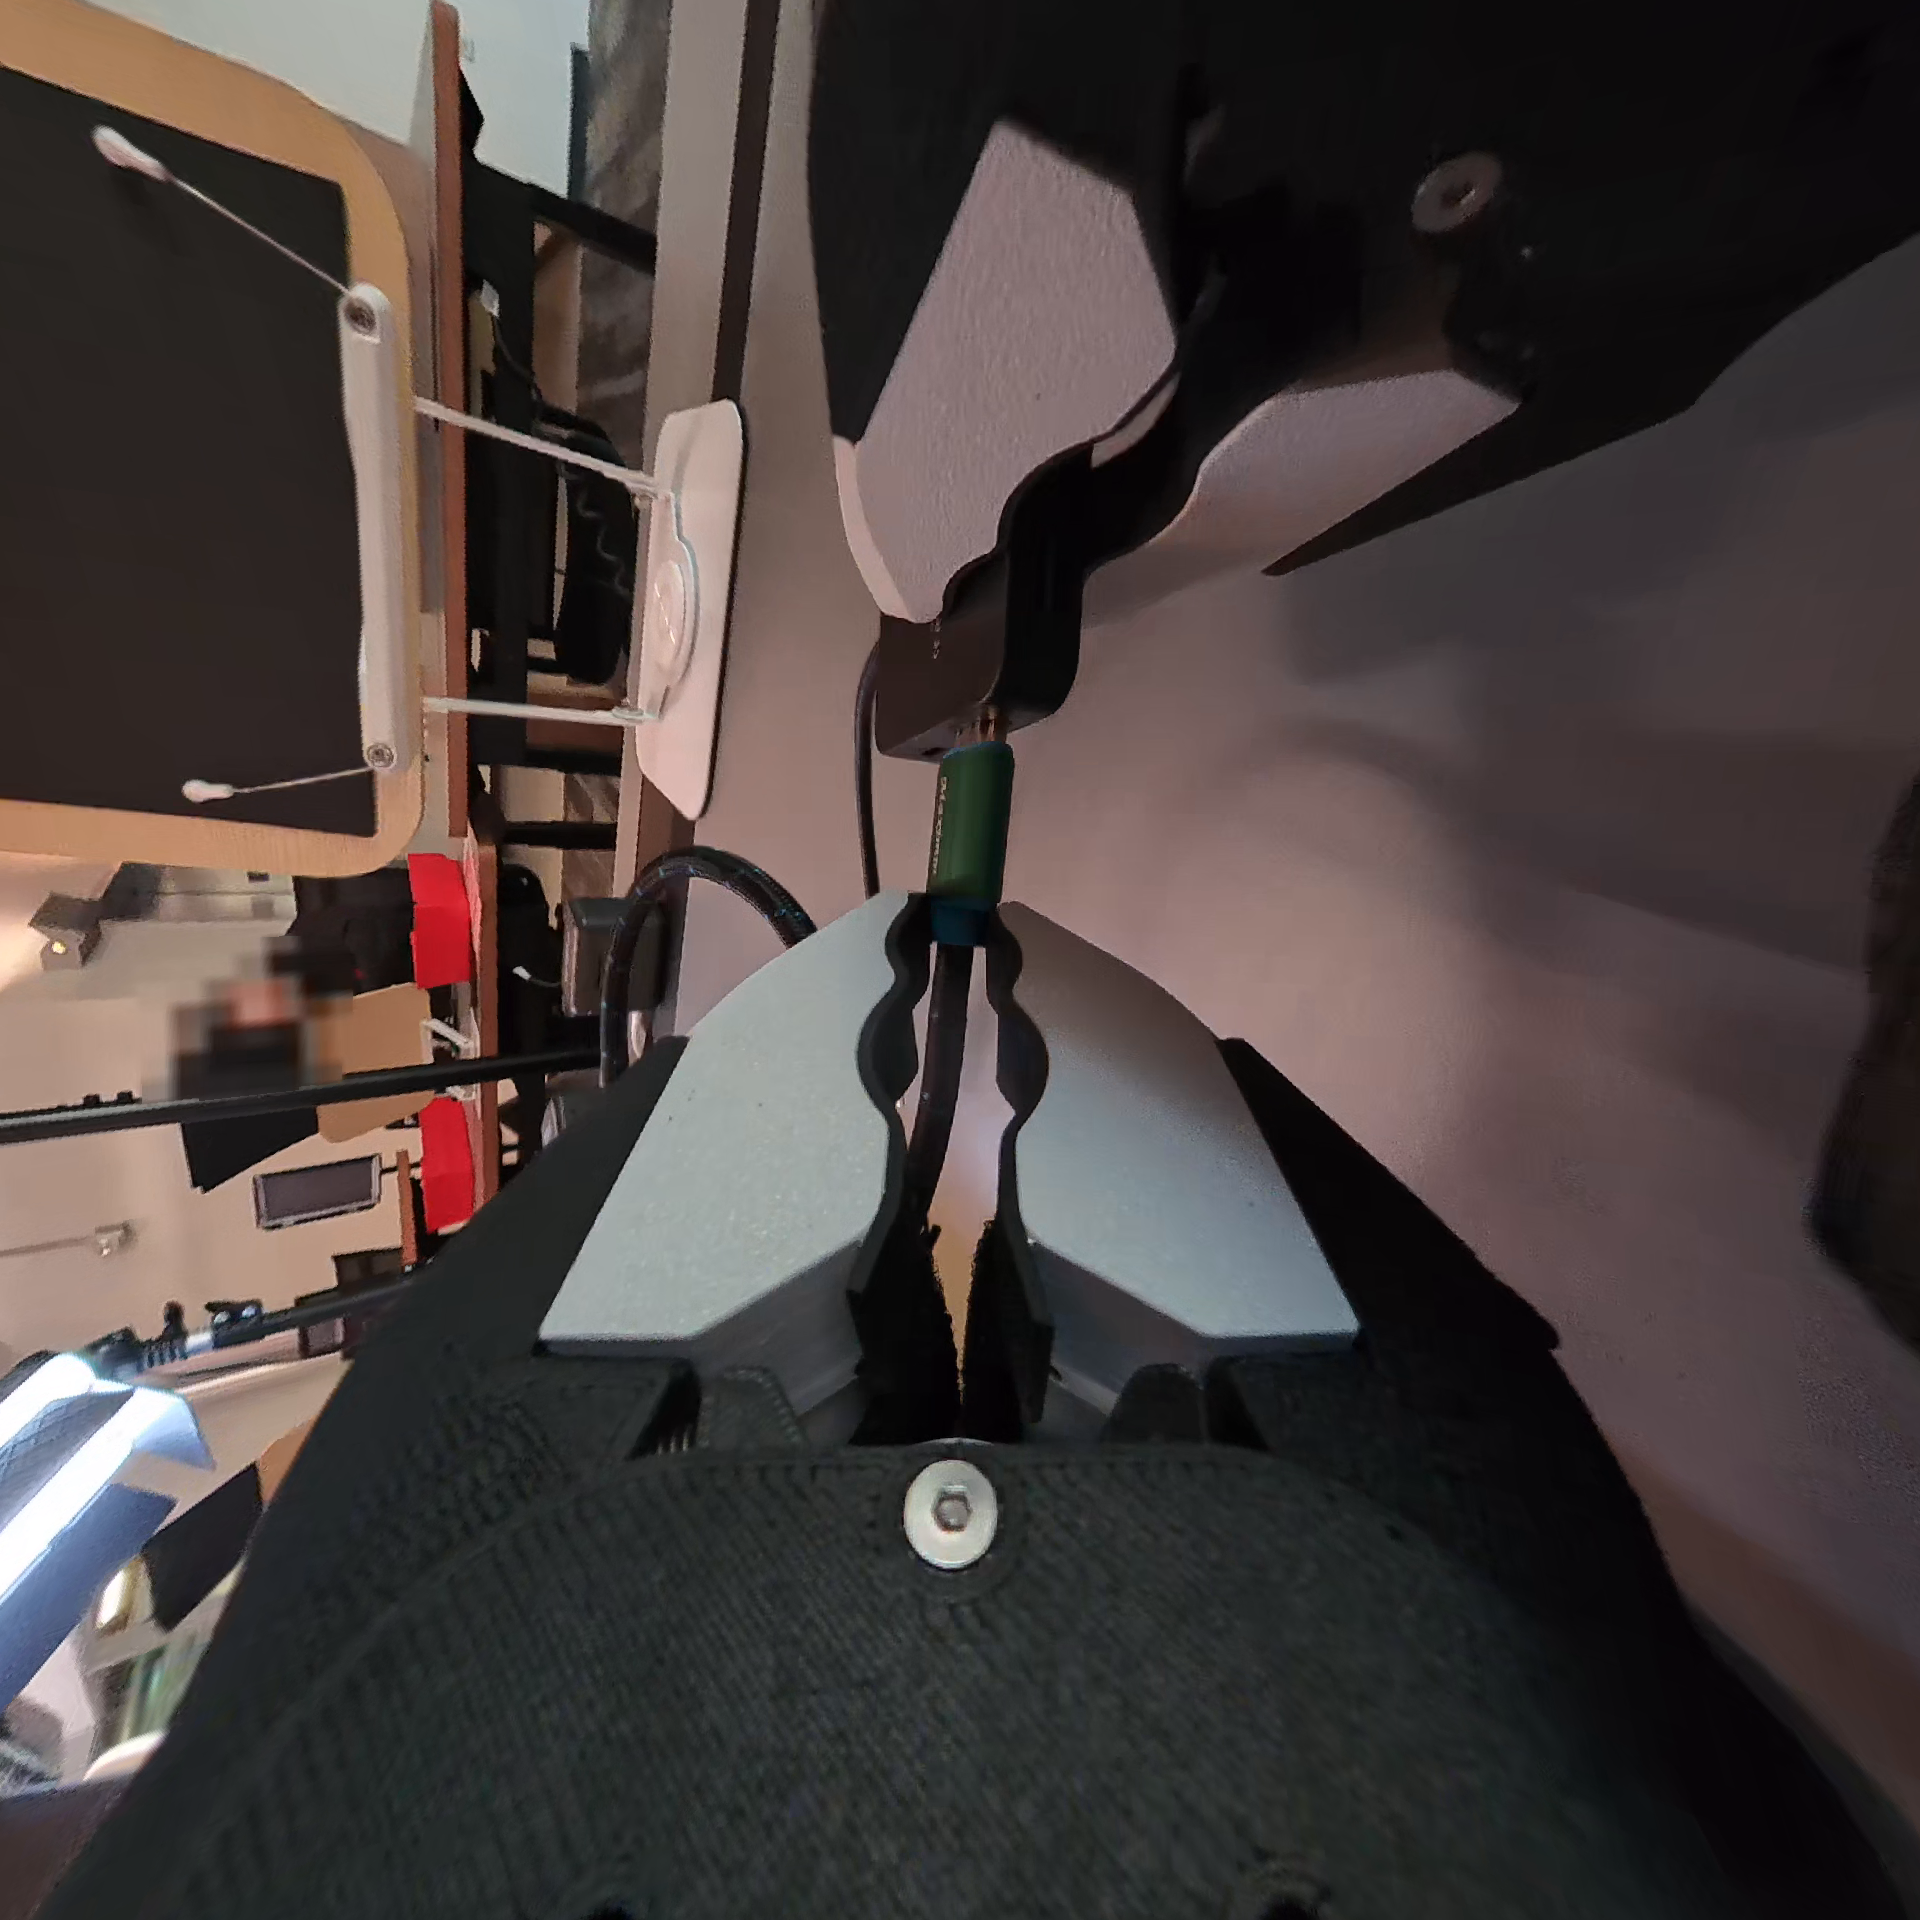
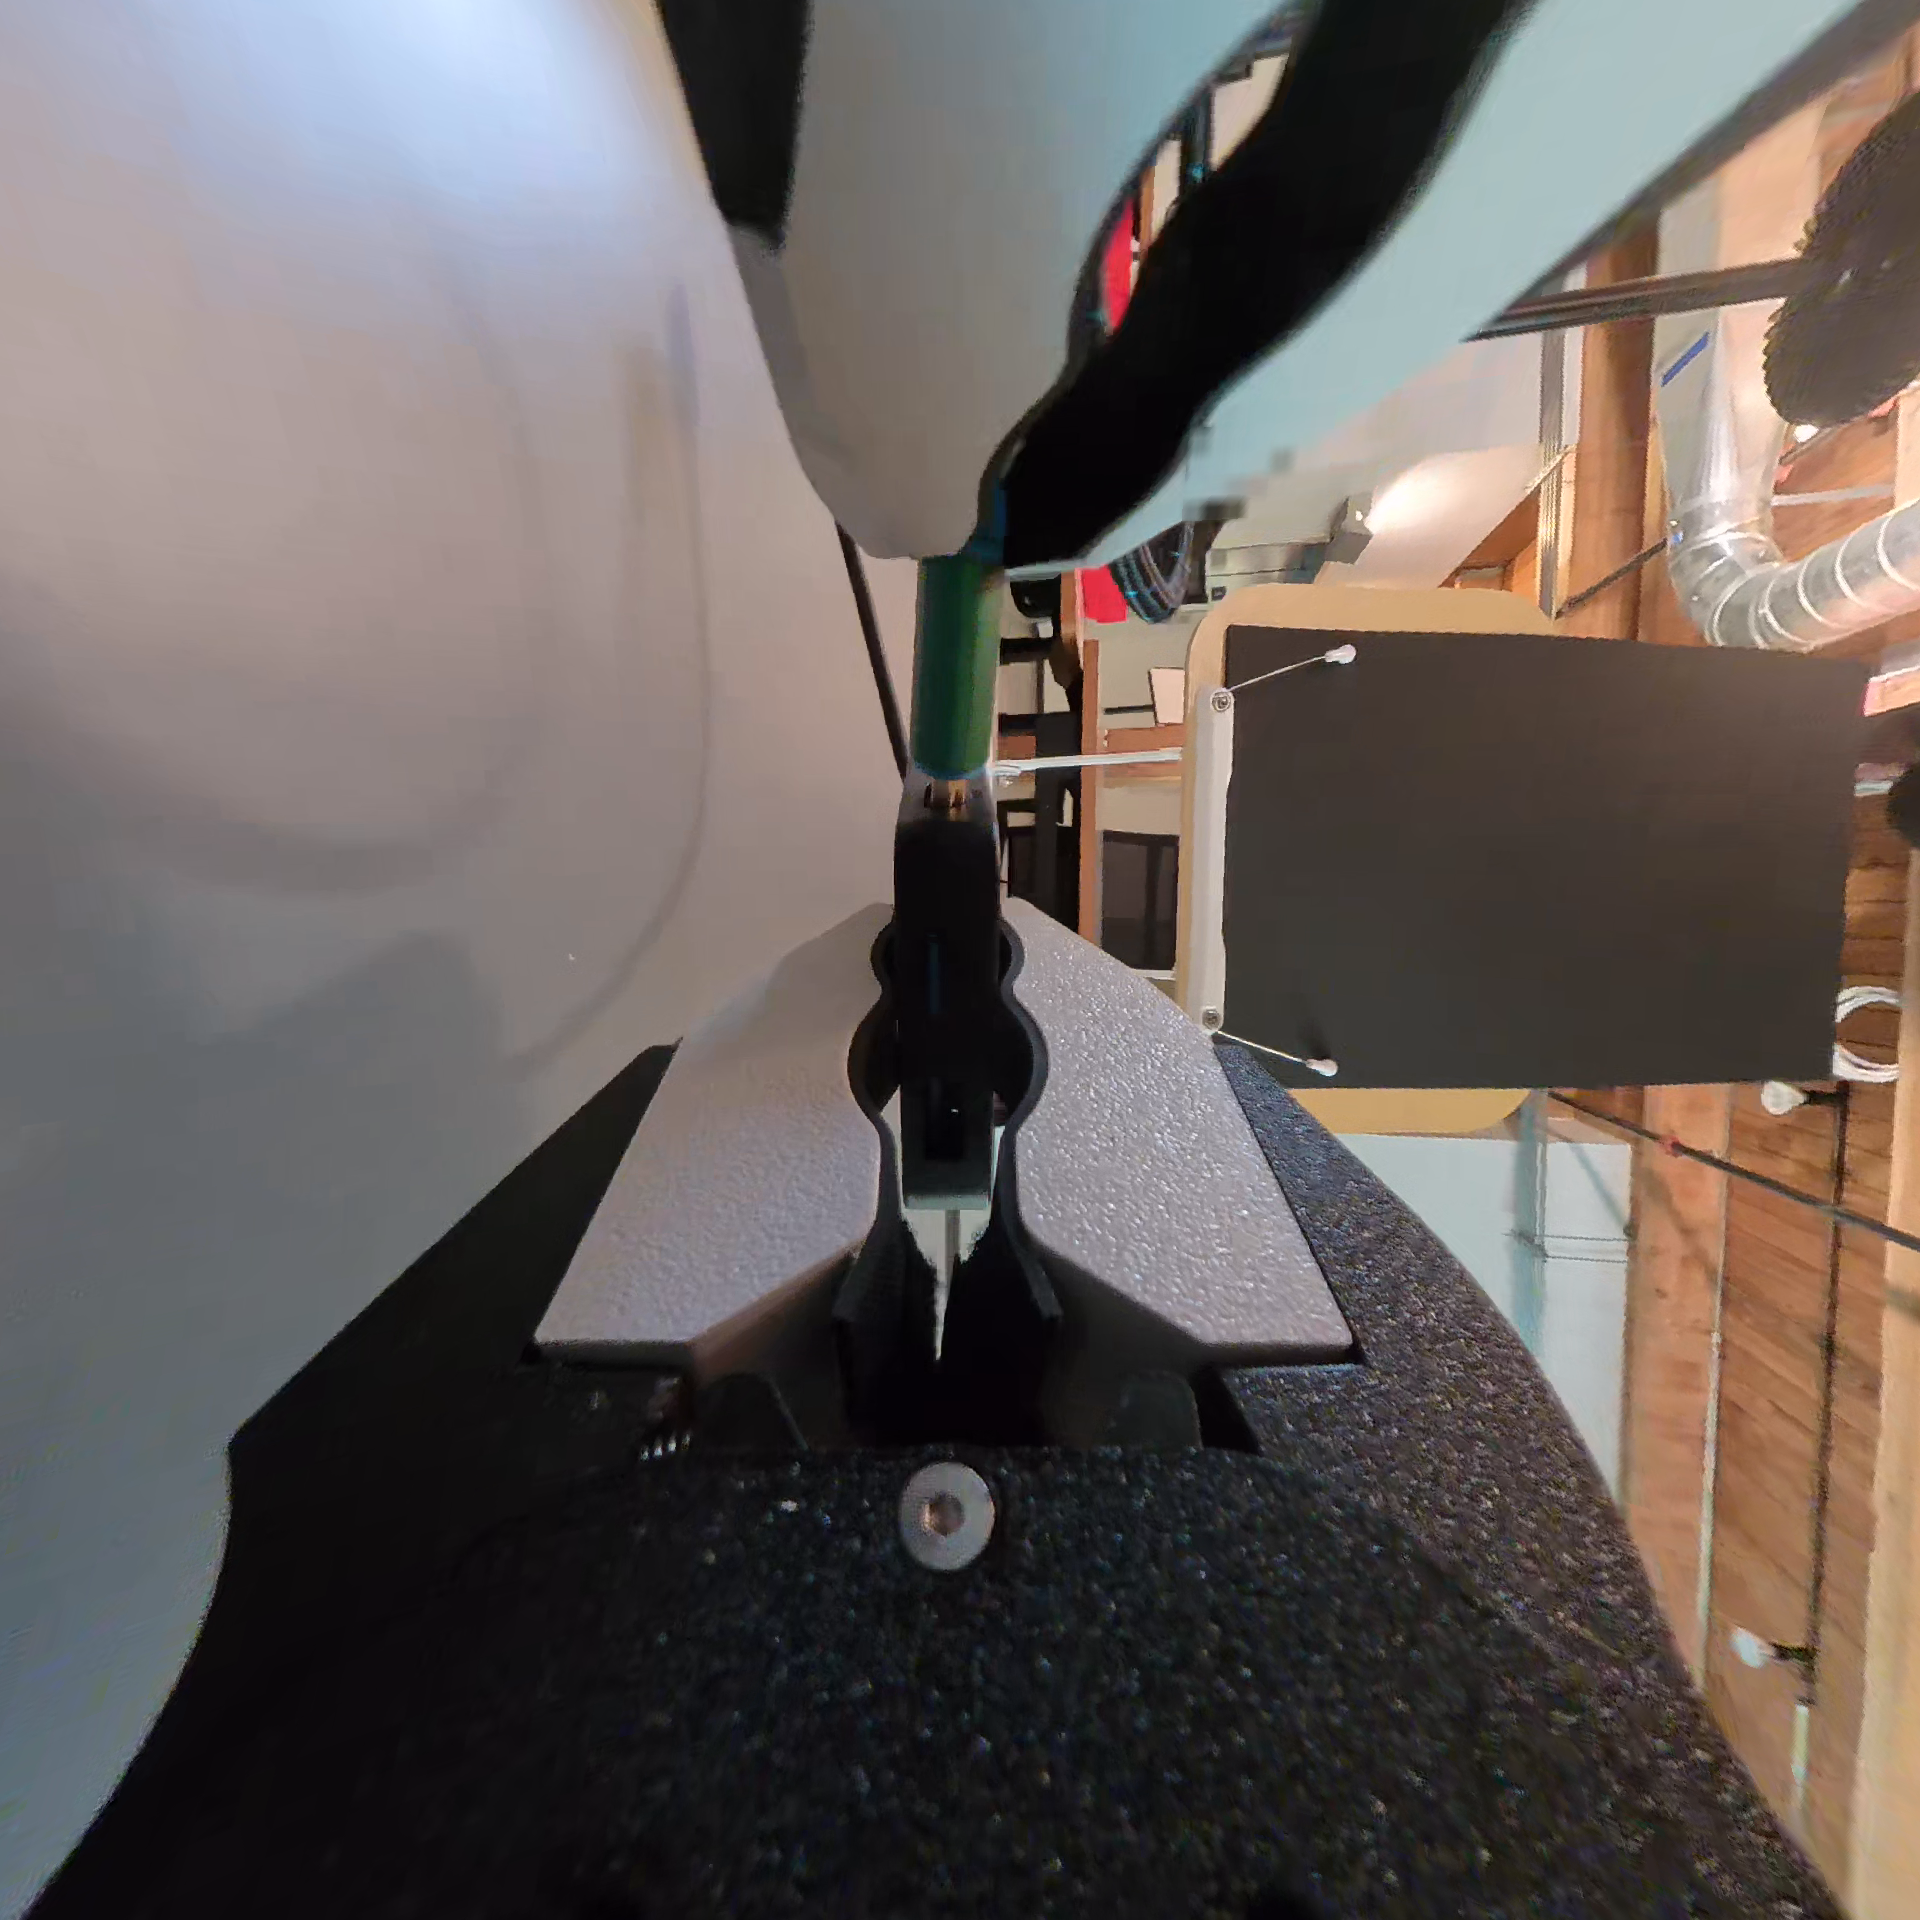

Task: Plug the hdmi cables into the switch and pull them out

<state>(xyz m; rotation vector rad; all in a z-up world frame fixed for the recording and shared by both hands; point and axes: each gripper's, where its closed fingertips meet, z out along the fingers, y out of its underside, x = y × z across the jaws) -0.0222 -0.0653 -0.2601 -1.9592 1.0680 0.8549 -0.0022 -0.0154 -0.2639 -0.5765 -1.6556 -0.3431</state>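
Note:
My left gripper (image 1: 954, 920) is shut on the black HDMI cable just behind its green plug (image 1: 968, 821). The plug's metal tip sits at a port of the small black switch (image 1: 951, 681); a sliver of metal still shows. My right gripper (image 2: 945, 935) is shut on the switch (image 2: 943, 997) and holds it edge-on between its fingers. In the right wrist view the green plug (image 2: 954, 675) points into the switch's far end, with the left gripper's grey fingers (image 2: 914, 312) above it. In the left wrist view the right gripper (image 1: 1023, 561) comes in from the top.
A thin black lead (image 1: 864, 790) leaves the switch's side. A second black cable loops at the table edge (image 1: 686, 914). A white table surface (image 1: 1455, 831) lies alongside. A black panel in a wooden frame (image 1: 177, 468), also in the right wrist view (image 2: 1538, 852), stands beyond the table.

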